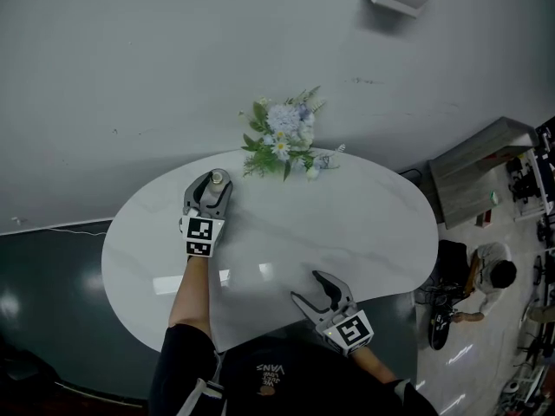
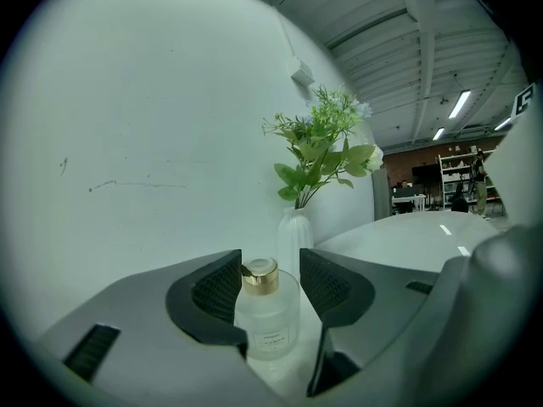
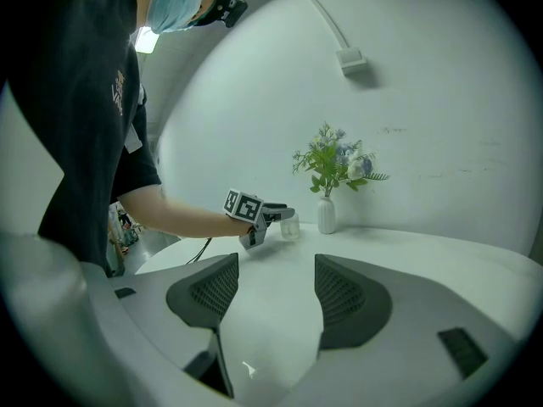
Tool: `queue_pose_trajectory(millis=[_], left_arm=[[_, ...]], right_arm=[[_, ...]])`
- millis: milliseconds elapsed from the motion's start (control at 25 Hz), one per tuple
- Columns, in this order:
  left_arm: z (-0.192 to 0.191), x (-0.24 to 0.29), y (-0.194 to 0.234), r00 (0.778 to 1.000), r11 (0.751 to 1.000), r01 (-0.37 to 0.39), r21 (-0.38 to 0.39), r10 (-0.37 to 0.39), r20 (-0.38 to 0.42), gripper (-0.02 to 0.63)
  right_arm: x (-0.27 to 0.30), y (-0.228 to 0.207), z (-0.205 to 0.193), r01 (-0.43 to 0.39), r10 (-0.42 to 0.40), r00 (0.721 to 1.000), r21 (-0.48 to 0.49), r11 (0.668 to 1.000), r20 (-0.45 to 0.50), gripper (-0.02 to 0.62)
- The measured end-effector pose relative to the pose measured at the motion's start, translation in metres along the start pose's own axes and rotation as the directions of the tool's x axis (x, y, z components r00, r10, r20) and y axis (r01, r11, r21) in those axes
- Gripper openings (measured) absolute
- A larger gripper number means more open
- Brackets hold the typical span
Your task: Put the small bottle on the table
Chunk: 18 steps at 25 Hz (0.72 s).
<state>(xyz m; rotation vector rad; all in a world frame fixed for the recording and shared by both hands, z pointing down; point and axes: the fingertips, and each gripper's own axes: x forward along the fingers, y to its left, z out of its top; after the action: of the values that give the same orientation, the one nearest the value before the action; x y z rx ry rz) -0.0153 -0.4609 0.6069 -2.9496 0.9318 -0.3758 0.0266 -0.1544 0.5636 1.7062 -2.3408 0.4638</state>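
On the white table [image 1: 364, 224], left of the flower vase [image 2: 294, 236]: the left gripper [image 1: 212, 191] reaches out on an extended forearm, nearly level with its nose slightly down. Its jaws stand wide, one on each side of the small bottle [image 2: 267, 319], with a clear gap at the right pad. The bottle stands upright on the tabletop. The release appears done. The gripper should draw straight back along its own line, jaws kept wide, so no pad tips the glass. The right gripper [image 1: 319, 289], parted and empty, hovers at the near edge.
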Motion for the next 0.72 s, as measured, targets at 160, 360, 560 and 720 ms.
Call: queue_pose_trajectory(millis=[160, 360, 560, 720], left_arm=[[0.004, -0.012, -0.003, 1.000, 1.000, -0.005, -0.009, 0.005, 0.010, 0.222], [0.008, -0.028, -0.009, 1.000, 1.000, -0.016, -0.016, 0.016, 0.007, 0.222], [0.011, -0.051, -0.017, 0.999, 0.999, -0.037, -0.013, 0.037, -0.001, 0.221], [0.011, -0.070, -0.021, 0.997, 0.997, -0.070, -0.019, 0.070, -0.011, 0.221]], right_arm=[[-0.001, 0.002, 0.006, -0.015, 0.015, 1.000, 0.006, 1.000, -0.013, 0.273], [-0.002, 0.002, 0.011, -0.027, 0.027, 1.000, -0.016, 1.000, -0.001, 0.273], [-0.003, 0.002, 0.016, -0.031, 0.031, 0.999, -0.010, 0.999, -0.024, 0.272], [-0.004, 0.002, 0.017, -0.050, 0.049, 0.999, -0.037, 0.998, -0.017, 0.233]])
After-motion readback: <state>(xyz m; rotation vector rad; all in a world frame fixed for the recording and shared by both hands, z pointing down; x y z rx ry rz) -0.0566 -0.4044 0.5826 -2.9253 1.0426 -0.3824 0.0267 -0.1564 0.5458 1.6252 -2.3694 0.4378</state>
